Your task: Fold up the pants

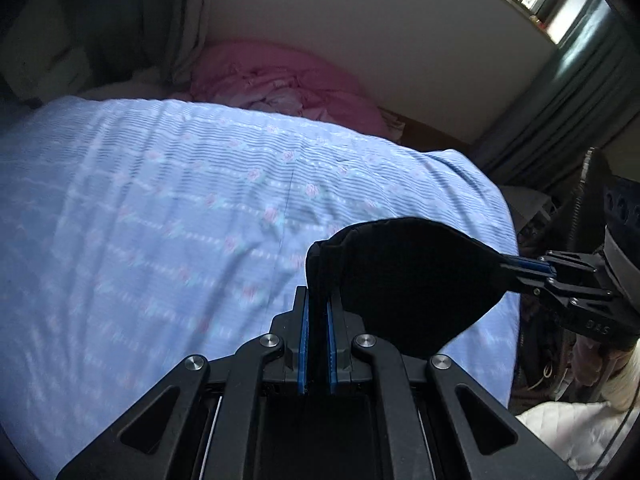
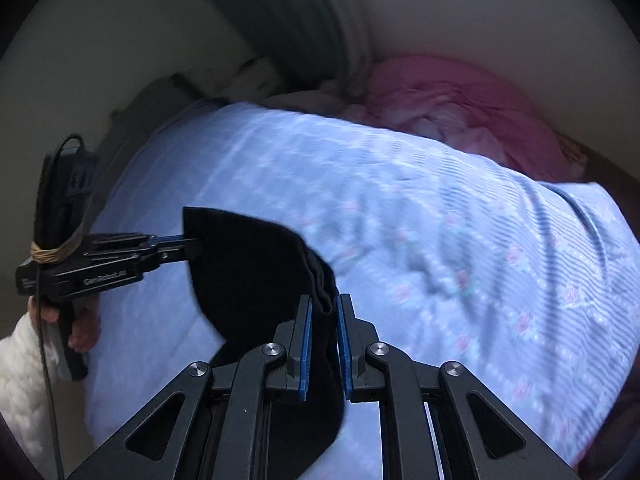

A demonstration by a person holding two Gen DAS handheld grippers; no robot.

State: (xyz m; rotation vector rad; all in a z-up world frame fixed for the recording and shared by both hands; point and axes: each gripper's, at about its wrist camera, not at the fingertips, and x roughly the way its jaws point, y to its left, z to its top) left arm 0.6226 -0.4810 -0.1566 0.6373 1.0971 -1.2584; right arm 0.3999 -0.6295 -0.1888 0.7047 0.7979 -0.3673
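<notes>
The black pants (image 1: 412,280) hang bunched between my two grippers, held up above a bed with a light blue floral sheet (image 1: 160,208). My left gripper (image 1: 318,300) is shut on one end of the cloth. My right gripper (image 1: 516,268) comes in from the right and is shut on the other end. In the right wrist view the pants (image 2: 248,272) sag between my right gripper (image 2: 323,304), whose blue pads pinch a fold, and my left gripper (image 2: 188,246) at the left. Most of the pants' shape is hidden in the dark folds.
A pink crumpled blanket (image 1: 288,84) lies at the head of the bed against a white wall. Grey-green curtains (image 1: 560,112) hang at the right by a window. The bed's edge (image 1: 508,216) drops off at the right, with clutter on the floor beyond.
</notes>
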